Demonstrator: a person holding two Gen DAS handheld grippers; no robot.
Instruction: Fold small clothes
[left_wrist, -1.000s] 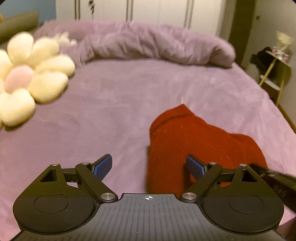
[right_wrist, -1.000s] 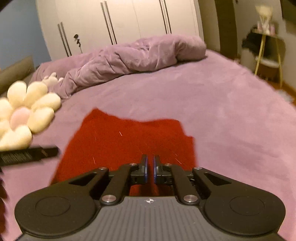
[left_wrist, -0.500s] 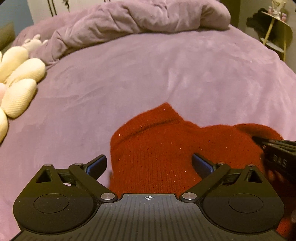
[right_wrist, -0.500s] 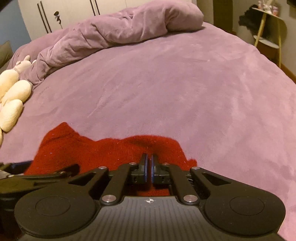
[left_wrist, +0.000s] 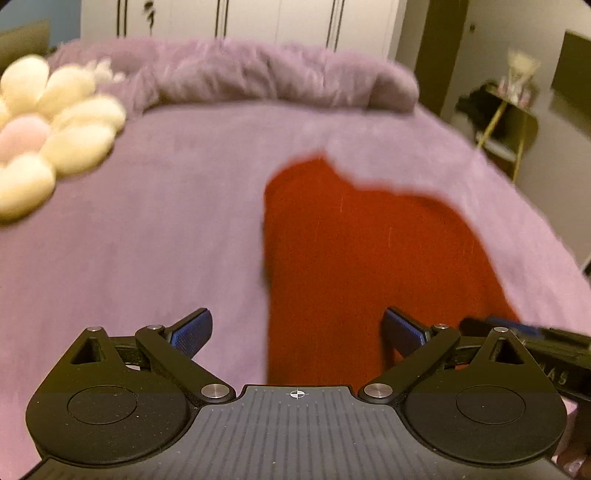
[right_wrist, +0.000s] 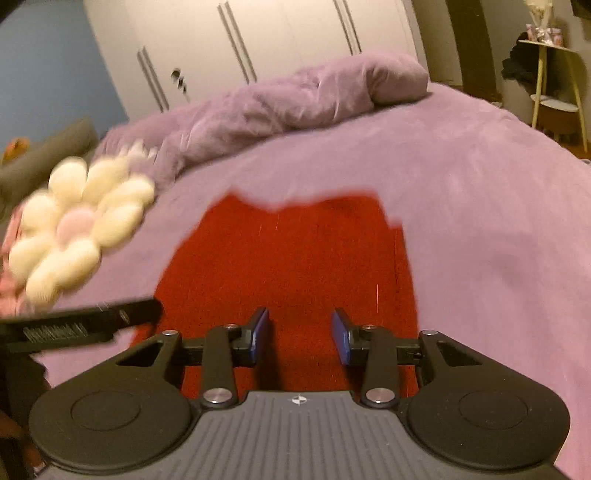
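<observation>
Red knit garment (left_wrist: 369, 258) flat on purple bedspread (left_wrist: 166, 240), apparently folded; blurry. Left gripper (left_wrist: 297, 330) spread wide; right gripper (right_wrist: 300, 336) opening, pinching nothing. Flower cushion (right_wrist: 77, 229) at 10 o'clock.

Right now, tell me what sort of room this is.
Most likely a bedroom: a bed with a purple cover, a bunched purple duvet at its far end, and white wardrobe doors behind it.
</observation>
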